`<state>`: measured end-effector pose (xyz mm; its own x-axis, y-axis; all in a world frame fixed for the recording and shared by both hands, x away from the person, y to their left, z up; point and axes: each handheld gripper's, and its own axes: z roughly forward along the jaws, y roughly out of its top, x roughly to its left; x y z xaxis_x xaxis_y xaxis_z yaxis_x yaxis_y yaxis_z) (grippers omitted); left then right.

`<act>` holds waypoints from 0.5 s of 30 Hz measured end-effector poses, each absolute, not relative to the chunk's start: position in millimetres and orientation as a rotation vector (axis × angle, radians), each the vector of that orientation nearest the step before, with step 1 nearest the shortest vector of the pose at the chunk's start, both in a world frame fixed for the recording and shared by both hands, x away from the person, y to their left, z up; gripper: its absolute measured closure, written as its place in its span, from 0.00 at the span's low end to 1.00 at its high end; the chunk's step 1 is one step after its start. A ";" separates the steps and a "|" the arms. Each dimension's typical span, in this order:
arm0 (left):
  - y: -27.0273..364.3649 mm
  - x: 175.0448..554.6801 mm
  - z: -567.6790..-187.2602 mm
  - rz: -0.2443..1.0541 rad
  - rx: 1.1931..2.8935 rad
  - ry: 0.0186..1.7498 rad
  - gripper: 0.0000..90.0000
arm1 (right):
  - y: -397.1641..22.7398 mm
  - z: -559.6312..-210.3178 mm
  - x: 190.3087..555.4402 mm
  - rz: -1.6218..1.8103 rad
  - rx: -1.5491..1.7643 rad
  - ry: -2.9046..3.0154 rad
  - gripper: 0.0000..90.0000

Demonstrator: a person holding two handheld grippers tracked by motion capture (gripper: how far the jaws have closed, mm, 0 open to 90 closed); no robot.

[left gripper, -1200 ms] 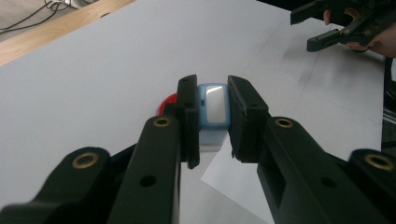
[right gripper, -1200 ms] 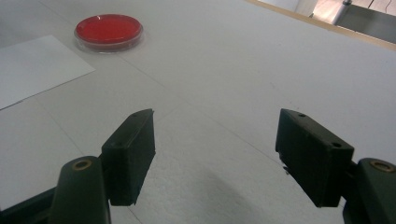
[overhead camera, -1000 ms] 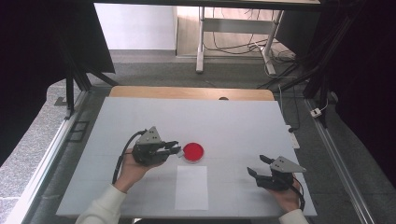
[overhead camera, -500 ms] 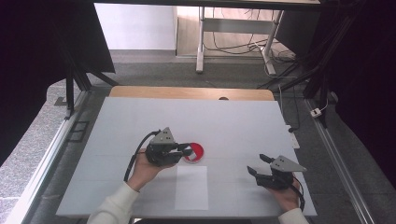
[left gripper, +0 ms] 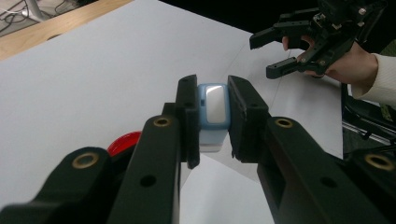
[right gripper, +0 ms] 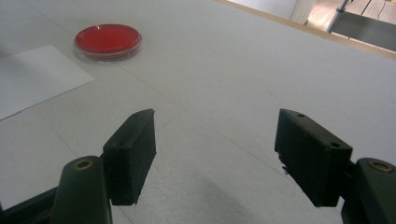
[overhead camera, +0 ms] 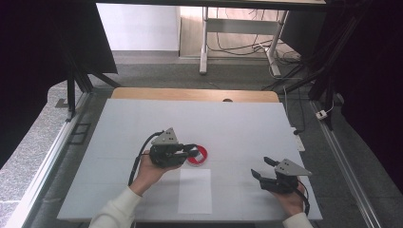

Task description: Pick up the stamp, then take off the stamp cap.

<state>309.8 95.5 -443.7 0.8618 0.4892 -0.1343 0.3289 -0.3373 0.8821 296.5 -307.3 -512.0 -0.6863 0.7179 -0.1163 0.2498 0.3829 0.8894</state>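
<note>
Holding the small light-blue rounded plastic block with its glossy pale face (left gripper: 213,114), clamped between the jaws of the left hand-held gripper (overhead camera: 187,152) at centre frame, just over the round red shallow dish (overhead camera: 197,156) on the white tabletop (overhead camera: 237,123). Keeping the squeeze steady and lowering gently, probably toward the dish or the white paper sheet (overhead camera: 195,191) below it. Waiting at lower right, the right hand-held gripper (overhead camera: 261,168), jaws apart and holding nothing.

The left gripper (overhead camera: 190,151) sat centre-left in the high view, pointing right, jaws clamped, with the hand (overhead camera: 149,172) beneath. The right gripper (overhead camera: 263,167) rested at lower right, jaws wide apart, pointing up-left.
</note>
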 end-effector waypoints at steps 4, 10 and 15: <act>94.7 308.4 -442.8 0.186 1.951 0.597 0.83 | -305.8 -511.3 296.3 1.265 0.825 2.150 0.31; 93.3 308.4 -442.3 0.182 1.944 0.601 0.83 | -302.7 -511.1 294.2 1.259 0.811 2.146 0.31; 92.8 308.3 -442.5 0.177 1.940 0.603 0.83 | -300.1 -509.8 292.3 1.272 0.803 2.144 0.31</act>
